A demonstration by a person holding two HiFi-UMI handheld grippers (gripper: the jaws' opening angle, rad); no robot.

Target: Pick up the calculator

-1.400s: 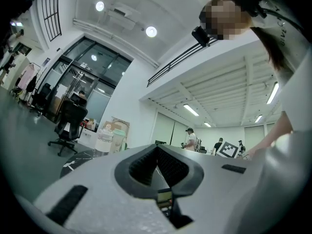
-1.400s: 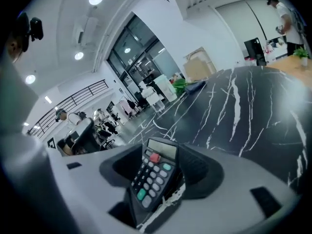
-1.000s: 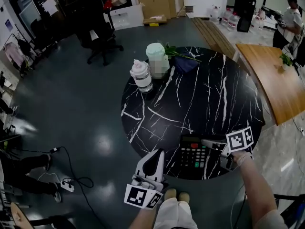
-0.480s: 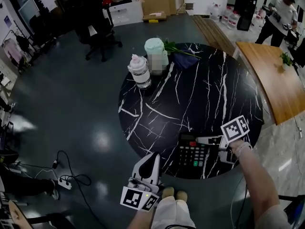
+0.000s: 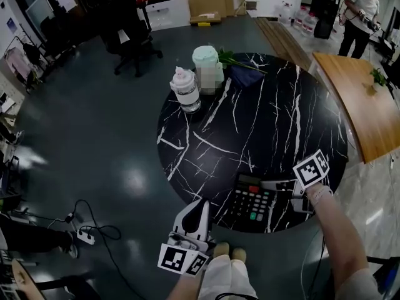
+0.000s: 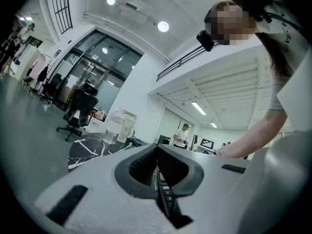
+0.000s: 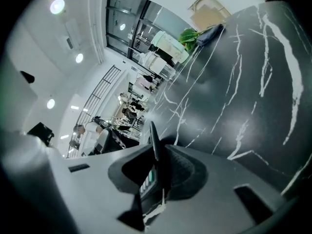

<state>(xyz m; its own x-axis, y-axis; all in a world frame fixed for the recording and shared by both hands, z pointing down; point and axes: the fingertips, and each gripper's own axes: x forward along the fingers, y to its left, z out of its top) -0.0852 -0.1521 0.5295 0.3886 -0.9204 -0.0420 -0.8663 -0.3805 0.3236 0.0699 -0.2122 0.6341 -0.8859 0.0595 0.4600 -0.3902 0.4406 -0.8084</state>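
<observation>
Closing right hand-held gripper jaws pinch the calculator's edge.

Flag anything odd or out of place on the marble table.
Nothing looks spilled or damaged. The calculator sits close to the near rim of the table, and the right gripper jaws are closing on its right side.

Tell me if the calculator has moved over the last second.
No. The calculator still lies at the table's near edge, with no visible shift against its white veins.
</observation>
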